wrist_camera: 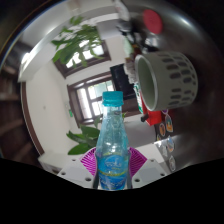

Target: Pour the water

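A clear plastic water bottle [112, 140] with a light blue cap and a blue label stands upright between my fingers. My gripper [112, 163] is shut on the bottle, with the purple pads [91, 160] pressing its lower body from both sides. Up and to the right of the bottle is a grey ribbed cup [166, 80] with a dark green inside, lying tilted in this view with its mouth facing the bottle. The bottle's cap sits close to the cup's rim, a little below and left of it.
A leafy green plant [82, 42] hangs behind the bottle, with more leaves [84, 140] low on the left. A window with a brown frame [95, 80] is in the background. Red and white objects [163, 122] sit just under the cup. A white surface [60, 166] lies below.
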{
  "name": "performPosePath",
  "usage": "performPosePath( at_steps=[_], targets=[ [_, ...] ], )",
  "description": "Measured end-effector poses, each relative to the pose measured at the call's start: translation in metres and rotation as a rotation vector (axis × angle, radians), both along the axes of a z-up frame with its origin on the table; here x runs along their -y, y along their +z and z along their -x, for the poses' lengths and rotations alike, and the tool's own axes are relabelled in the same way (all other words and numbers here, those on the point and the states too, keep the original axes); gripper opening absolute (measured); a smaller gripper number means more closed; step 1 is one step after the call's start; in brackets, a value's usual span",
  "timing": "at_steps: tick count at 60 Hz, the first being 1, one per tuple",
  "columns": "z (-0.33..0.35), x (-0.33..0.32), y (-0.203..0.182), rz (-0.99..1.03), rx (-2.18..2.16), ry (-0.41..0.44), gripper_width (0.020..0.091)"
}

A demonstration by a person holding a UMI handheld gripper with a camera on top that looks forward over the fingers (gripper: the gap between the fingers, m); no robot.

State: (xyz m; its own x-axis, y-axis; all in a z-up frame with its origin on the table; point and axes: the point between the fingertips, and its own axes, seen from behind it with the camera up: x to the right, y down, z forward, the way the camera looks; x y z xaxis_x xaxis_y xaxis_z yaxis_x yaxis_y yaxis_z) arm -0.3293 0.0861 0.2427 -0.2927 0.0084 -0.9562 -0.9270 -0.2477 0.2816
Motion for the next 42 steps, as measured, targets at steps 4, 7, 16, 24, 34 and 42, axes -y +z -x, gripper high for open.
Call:
performPosePath(
  at_steps=[4,7,16,24,34,42],
  targets=[
    [0.002,0.002,0.0,0.025,-0.126,-0.011,0.0379],
    [0.002,0.008,-0.003,0.04,-0.211,-0.032,0.0377],
    [0.013,0.03,-0.016,0.085,-0.319,-0.067,0.0379],
    [0.042,0.055,-0.015,0.085,-0.248,-0.037,0.0378],
    [0.09,0.109,0.003,0.039,0.081,0.027,0.038],
    [0.089,0.156,0.022,-0.044,0.601,0.046,0.0379]
  ],
)
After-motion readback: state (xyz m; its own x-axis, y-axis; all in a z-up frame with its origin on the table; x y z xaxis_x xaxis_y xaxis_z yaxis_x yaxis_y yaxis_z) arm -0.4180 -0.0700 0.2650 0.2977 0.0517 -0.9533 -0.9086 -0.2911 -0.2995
